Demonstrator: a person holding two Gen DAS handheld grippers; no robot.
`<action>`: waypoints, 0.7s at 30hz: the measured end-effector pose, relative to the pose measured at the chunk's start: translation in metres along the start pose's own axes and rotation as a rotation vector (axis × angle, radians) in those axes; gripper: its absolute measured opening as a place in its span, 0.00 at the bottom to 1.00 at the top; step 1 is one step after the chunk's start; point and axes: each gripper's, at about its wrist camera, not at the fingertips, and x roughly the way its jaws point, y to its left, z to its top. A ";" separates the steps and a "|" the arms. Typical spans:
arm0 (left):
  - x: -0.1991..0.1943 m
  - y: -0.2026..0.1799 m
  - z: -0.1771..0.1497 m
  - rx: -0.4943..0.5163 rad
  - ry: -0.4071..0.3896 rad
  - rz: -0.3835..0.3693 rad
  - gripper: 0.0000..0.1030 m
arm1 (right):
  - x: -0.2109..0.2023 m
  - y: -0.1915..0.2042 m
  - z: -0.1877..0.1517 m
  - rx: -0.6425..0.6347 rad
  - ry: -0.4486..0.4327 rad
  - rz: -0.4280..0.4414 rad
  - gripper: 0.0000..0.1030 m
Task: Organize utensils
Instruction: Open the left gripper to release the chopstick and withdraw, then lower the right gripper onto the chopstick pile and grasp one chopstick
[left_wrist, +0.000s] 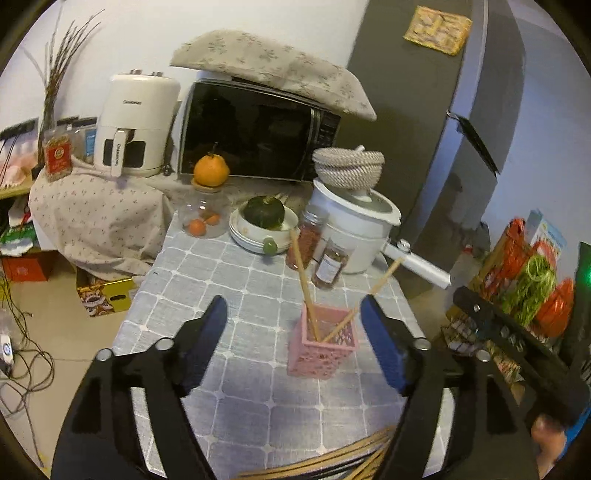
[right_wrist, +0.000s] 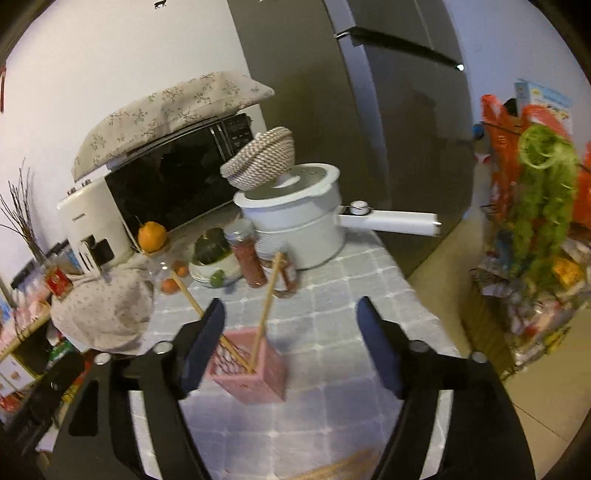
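Chopsticks (left_wrist: 307, 284) in pink holder (left_wrist: 322, 350), air-fryer (left_wrist: 136, 122) lettering blurred

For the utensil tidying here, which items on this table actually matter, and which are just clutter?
Belongs to the job:
- square pink plastic lattice holder
- two wooden chopsticks standing in it
- loose pile of wooden chopsticks at the near table edge

Just lying about:
- black microwave
- white electric pot with long handle
- two glass spice jars
- dark green squash in white bowl
- cream air fryer

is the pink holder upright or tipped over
Upright. The pink holder stands on its base on the tablecloth, mouth up, with two chopsticks leaning inside it.
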 end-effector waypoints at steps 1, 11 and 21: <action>0.001 -0.005 -0.004 0.017 0.009 0.002 0.75 | -0.004 -0.002 -0.004 0.000 -0.003 -0.015 0.78; 0.004 -0.037 -0.030 0.137 0.055 -0.003 0.82 | -0.024 -0.034 -0.051 -0.012 0.030 -0.196 0.89; 0.011 -0.053 -0.045 0.191 0.099 -0.004 0.92 | -0.042 -0.069 -0.063 0.098 0.071 -0.238 0.94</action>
